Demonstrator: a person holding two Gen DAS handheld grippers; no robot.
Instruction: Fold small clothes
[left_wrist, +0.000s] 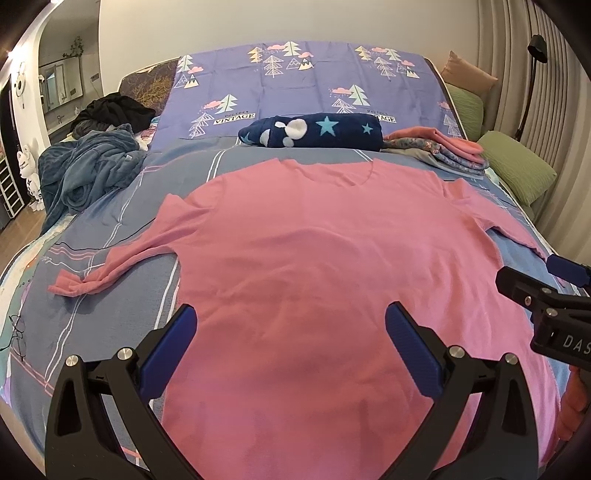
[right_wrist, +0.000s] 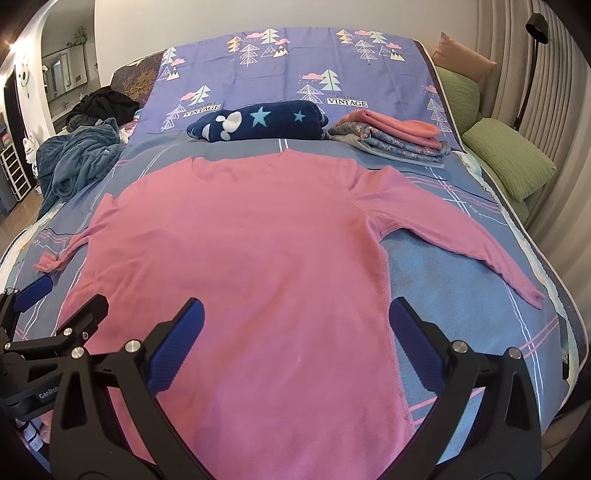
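Shirt (right_wrist: 243, 258) flat on bed (right_wrist: 461, 266); folded stack (right_wrist: 391, 138) behind.

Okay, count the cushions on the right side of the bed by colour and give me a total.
Green cushions: 2, the near one and the far one
Tan cushions: 1, behind the green pair
Total: 3
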